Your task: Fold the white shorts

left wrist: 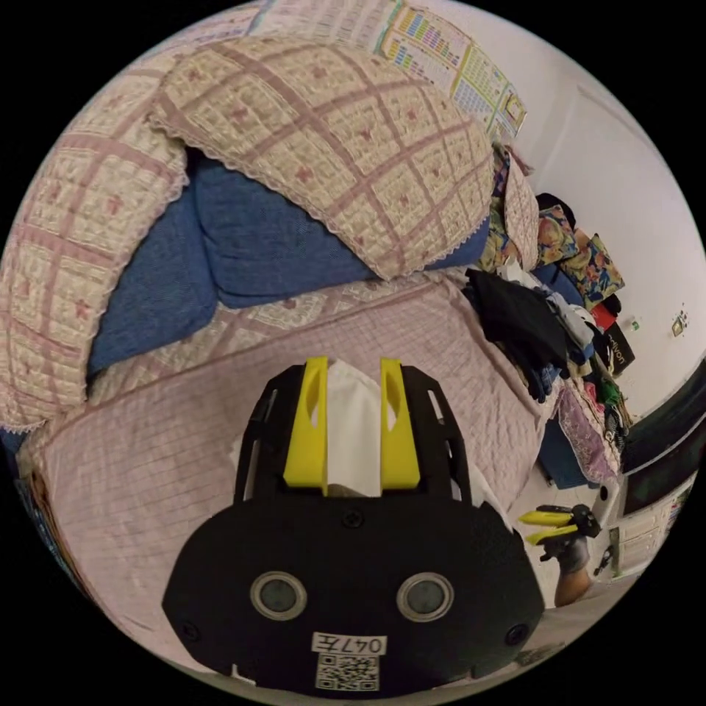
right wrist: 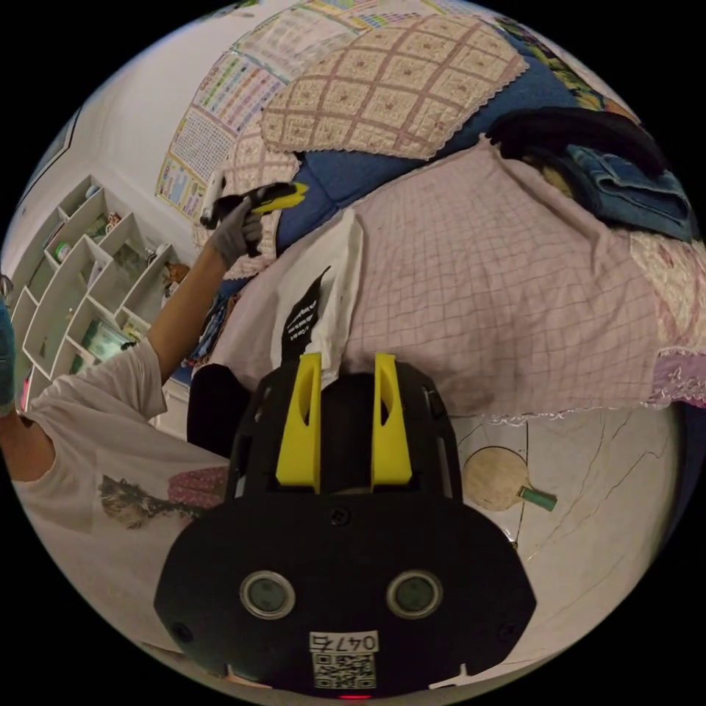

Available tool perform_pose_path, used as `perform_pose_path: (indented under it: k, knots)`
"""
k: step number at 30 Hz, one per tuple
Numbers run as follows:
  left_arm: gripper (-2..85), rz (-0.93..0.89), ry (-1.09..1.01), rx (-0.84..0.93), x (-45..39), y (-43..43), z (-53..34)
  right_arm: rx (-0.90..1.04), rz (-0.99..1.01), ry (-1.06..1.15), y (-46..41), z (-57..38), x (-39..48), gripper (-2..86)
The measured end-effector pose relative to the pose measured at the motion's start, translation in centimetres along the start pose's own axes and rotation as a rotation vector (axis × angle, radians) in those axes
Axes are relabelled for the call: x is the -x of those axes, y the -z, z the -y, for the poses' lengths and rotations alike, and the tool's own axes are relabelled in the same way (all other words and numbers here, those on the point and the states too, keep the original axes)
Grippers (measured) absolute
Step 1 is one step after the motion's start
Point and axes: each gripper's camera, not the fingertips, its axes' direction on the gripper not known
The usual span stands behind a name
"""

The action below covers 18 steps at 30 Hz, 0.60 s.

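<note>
While lifted off the pink sofa cover (right wrist: pixel 507 294), white shorts (right wrist: pixel 331 287) hanging from left gripper (left wrist: pixel 353 434), clamped on the cloth. Right gripper (right wrist: pixel 343 423) low, narrowly parted, empty. Best to catch the free end, then spread flat.

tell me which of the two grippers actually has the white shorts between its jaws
The left gripper: white shorts fabric fills the gap between its yellow jaws. The right gripper has only a dark empty gap between its jaws.
</note>
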Motion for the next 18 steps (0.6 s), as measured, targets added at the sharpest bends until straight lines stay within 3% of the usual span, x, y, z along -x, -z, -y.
perform_pose_path:
  k: [7,14,16,18]
  knots:
    - [10.8,-0.078,0.111,-0.035,6.1,5.2,-6.7,-0.014,-0.066,0.165,-0.1,7.2,-0.5,4.8]
    - [12.5,-0.532,0.414,0.020,11.8,-0.8,-17.4,0.116,-0.015,0.321,-6.2,17.4,-2.2,6.0]
    - [12.7,-0.548,0.424,0.047,11.6,-2.4,-18.4,0.142,0.022,0.318,-7.9,19.8,-3.2,6.5]
    - [13.3,-0.453,0.388,0.086,10.9,-3.5,-18.4,0.164,0.011,0.318,-9.6,21.9,-4.2,6.8]
